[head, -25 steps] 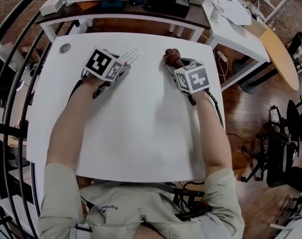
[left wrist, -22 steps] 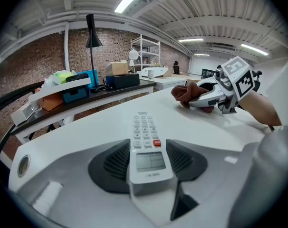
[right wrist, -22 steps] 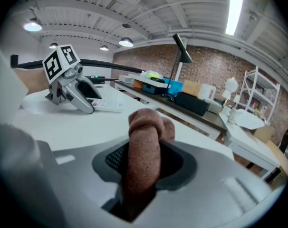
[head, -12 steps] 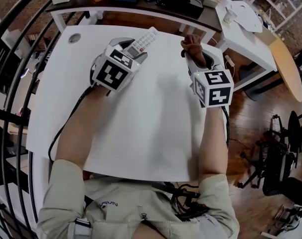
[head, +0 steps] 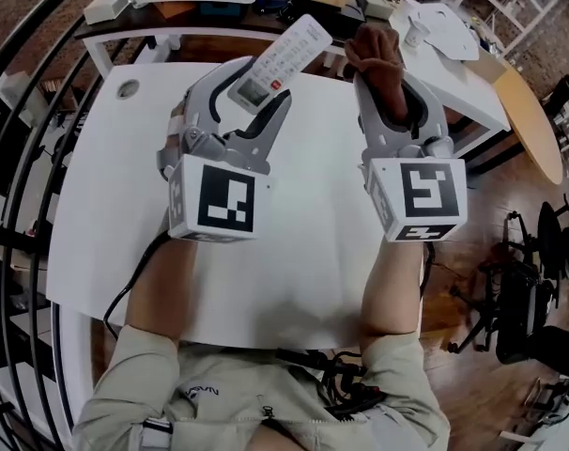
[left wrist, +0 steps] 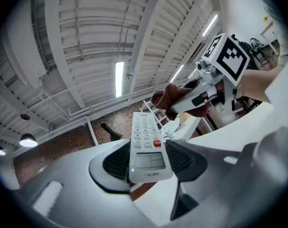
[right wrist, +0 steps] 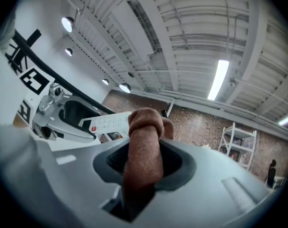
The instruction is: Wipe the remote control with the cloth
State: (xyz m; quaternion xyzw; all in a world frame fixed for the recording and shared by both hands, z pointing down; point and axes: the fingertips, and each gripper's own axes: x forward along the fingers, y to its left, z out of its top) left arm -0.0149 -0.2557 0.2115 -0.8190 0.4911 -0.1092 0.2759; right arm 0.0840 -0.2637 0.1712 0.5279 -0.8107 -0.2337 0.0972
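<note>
White bench (head: 284,252) below, with both grippers held above it.
Left gripper (head: 250,87) clamped on the white remote control (head: 283,56), which juts ahead of the jaws. Right gripper (head: 392,87), jaws just closing, clenched on the bunched brown cloth (head: 378,53) nearby.

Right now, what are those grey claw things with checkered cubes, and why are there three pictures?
A person holds two claw tools, called grippers. One picture comes from a camera on the person's head, looking down at the white table. The other two come from cameras riding on each gripper. The left gripper is shut on a white remote control. The right gripper is shut on a brown cloth, and its jaws have just been closing tighter.
</note>
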